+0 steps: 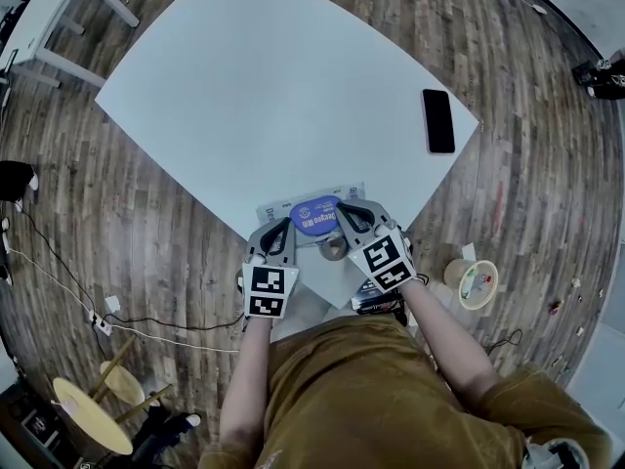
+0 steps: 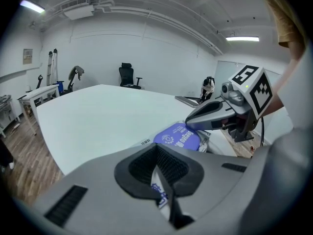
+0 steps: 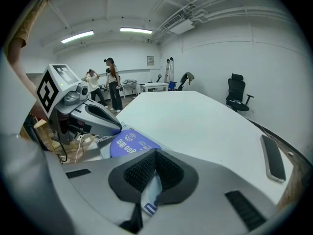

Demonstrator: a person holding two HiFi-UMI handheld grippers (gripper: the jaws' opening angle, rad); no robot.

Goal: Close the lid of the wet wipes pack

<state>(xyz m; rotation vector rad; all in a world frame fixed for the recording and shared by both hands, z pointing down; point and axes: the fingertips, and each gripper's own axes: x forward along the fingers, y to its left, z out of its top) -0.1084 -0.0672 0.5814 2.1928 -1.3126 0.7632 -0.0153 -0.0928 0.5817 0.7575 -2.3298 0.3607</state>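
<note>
- Shirt in mustard cloth nearest, filling the bottom of the head view.
- Left gripper just ahead of it — jaws pressed together, pads meeting with nothing clamped between them; tip down at the left edge of the blue lid.
- Right gripper alongside, jaws likewise closed on nothing; tip down at the lid's right edge, facing the other gripper across it.
- Wet wipes pack under both tips — lies flat at the near corner of the white table, lid low on its top; hard to tell whether fully seated.
- Farther along the table's right edge, dark phone, lying flat, well apart from the pack.
- Beyond the table in the right gripper view, two people standing on the left, office chair by the far wall on the right.
</note>
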